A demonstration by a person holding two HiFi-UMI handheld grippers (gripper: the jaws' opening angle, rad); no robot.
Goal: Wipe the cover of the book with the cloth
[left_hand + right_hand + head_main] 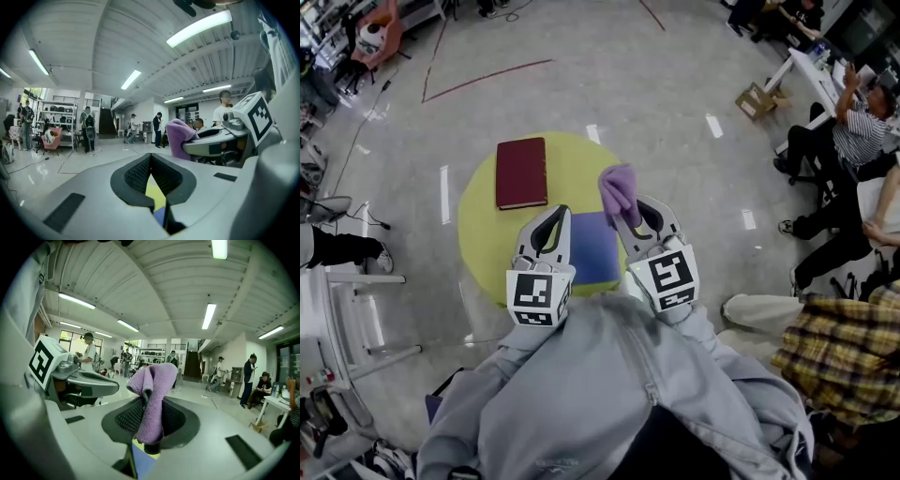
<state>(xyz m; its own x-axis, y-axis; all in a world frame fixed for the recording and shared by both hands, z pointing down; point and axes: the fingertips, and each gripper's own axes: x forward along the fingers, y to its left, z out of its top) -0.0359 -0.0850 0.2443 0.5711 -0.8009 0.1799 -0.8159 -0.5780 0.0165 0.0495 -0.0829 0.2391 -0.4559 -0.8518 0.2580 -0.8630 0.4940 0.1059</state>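
Book (521, 172) on table (478, 234), far left; cloth (620, 190) right of it; pad (592, 251) nearer.

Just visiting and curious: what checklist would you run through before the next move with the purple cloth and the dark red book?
1. Grip: purple fleece cloth clamped in right gripper: ok.
2. Spare hand: left gripper shut on nothing: ok.
3. Target: dark red hardcover book flat on round yellow table, cover bare: ok.
4. Contact: cloth on the cover: not ok; it is held apart, to the book's right.
5. Book steady when rubbed: cannot tell; nothing holds it.
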